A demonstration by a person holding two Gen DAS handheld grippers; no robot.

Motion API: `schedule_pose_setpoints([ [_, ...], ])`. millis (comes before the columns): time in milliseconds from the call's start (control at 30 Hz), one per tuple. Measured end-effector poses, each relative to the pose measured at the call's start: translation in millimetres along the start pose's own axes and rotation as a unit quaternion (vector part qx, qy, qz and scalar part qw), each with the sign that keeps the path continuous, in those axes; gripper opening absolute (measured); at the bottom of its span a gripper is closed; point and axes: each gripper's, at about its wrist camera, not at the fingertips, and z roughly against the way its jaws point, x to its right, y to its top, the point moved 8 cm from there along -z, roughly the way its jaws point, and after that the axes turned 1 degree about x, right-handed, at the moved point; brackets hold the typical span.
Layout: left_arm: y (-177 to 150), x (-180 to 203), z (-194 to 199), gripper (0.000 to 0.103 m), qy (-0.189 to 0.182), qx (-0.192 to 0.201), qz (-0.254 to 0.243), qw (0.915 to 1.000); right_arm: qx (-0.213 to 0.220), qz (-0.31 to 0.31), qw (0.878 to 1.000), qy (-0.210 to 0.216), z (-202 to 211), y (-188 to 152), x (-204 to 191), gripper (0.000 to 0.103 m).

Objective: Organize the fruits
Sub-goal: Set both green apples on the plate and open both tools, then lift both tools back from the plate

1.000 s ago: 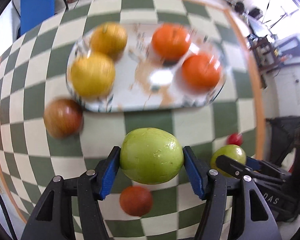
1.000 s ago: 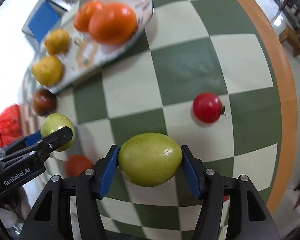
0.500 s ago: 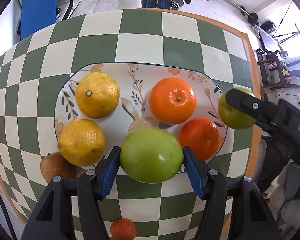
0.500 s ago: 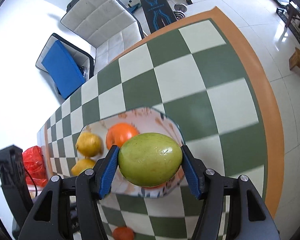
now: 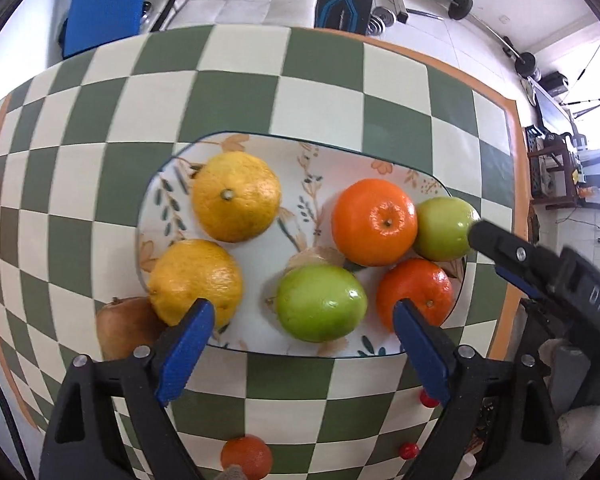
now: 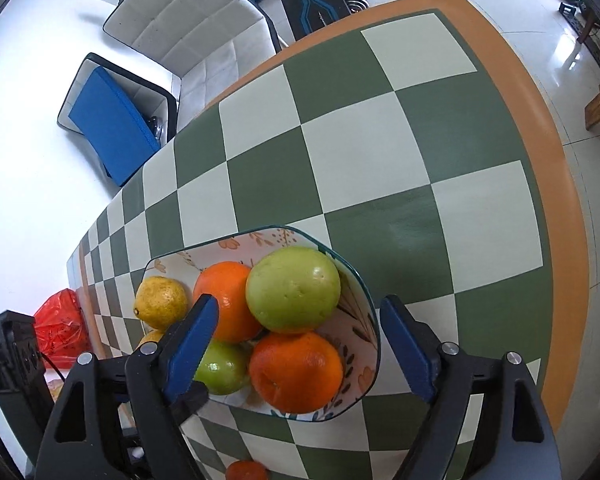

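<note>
Both hand-held grippers are hanging over the plate [image 5: 380, 354] on the checkered surface [image 5: 240, 92], and both have just been opening their jaws.

The left hand-held gripper [image 5: 304, 322] is pointing down with its blue pads well apart; a green fruit [image 5: 322, 302] is lying on the plate between them, touched by neither pad. The right hand-held gripper [image 6: 298, 320] is standing wide open too, with the other green fruit [image 6: 294, 288] sitting free between its pads at the plate's right end, resting against the far orange [image 6: 224, 300] and the near orange [image 6: 296, 370].

On the plate's left half two yellow citrus fruits [image 5: 236, 196] are lying, one far and one near. A brownish fruit [image 5: 126, 326] is lying on the surface just beside the plate's near left corner, partly hidden behind the left pad. Nearer the camera, a small orange fruit [image 5: 246, 456] and two small red fruits [image 5: 409, 450] are lying on the surface, apart from the plate.
</note>
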Motion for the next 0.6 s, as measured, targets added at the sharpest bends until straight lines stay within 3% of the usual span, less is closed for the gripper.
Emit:
schedule_pose_setpoints([
  [67,-0.8,-11.6,9.6,0.091,0.023,0.020,0.001,0.9995,-0.003,0.008,1.000,-0.016,6.0,-6.8,0.4,0.094],
  [167,-5.9,-31.1,20.4,0.091,0.071,0.043,-0.007,0.9965,0.004,0.028,0.998,-0.050,16.9,-19.8,3.2,0.095],
  [233,-10.5,-40.6,23.4,0.091,0.084,0.048,-0.012,0.9952,0.009,0.044,0.996,-0.074,21.4,-29.7,5.4,0.096],
  [367,-20.3,-55.2,30.3,0.091,0.092,0.058,-0.017,0.9939,0.023,0.087,0.988,-0.129,28.9,-56.3,4.0,0.096],
  [600,-32.6,-53.9,54.8,0.091,0.087,0.098,-0.033,0.9909,0.045,0.108,0.981,-0.156,42.5,-93.8,-6.8,0.096],
])
